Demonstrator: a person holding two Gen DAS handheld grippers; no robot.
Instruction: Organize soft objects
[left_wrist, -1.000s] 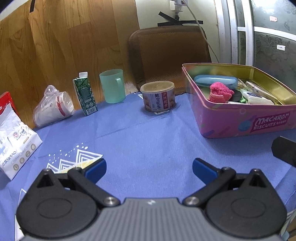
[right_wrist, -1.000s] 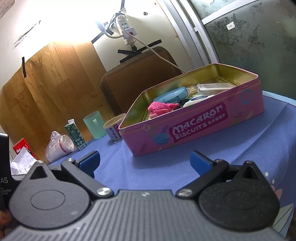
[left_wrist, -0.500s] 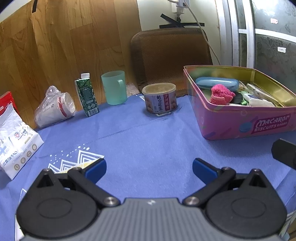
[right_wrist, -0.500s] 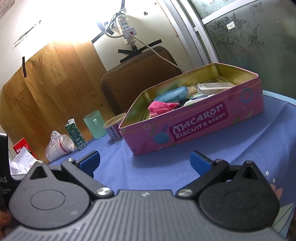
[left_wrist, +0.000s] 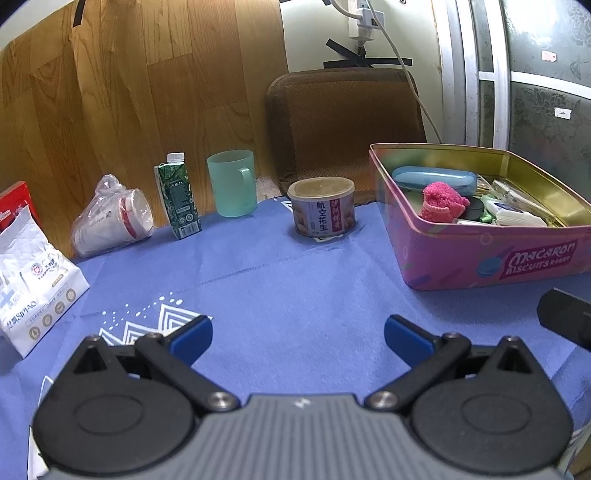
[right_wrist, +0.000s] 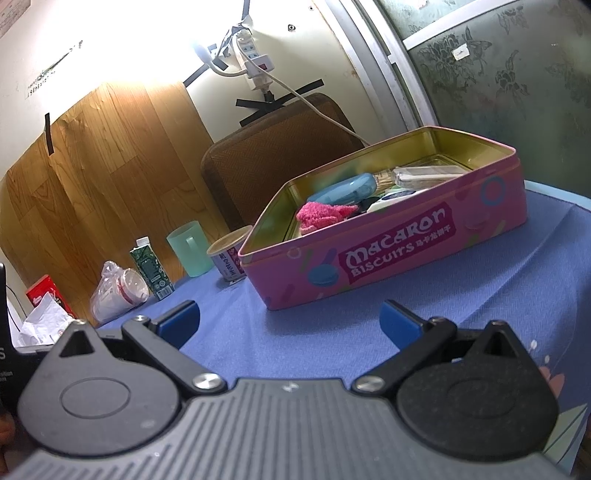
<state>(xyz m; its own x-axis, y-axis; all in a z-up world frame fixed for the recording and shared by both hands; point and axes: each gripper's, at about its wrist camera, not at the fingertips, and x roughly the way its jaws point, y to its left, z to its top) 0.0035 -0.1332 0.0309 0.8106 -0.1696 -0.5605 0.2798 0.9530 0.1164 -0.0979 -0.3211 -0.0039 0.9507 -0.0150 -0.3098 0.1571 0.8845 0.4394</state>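
A pink "Macaron Biscuits" tin stands open on the blue tablecloth at the right; it also shows in the right wrist view. Inside lie a fluffy pink soft object, a light blue case and several small packets. My left gripper is open and empty, low over the cloth, left of and nearer than the tin. My right gripper is open and empty, just in front of the tin's near wall.
Along the far edge stand a round can, a green plastic cup, a green carton and bagged paper cups. A white tissue pack lies at the left. A brown chair back stands behind the table.
The left gripper has tilted up or drawn back slightly, so objects sit a little lower in its view. The right gripper has stayed still. Both remain open.
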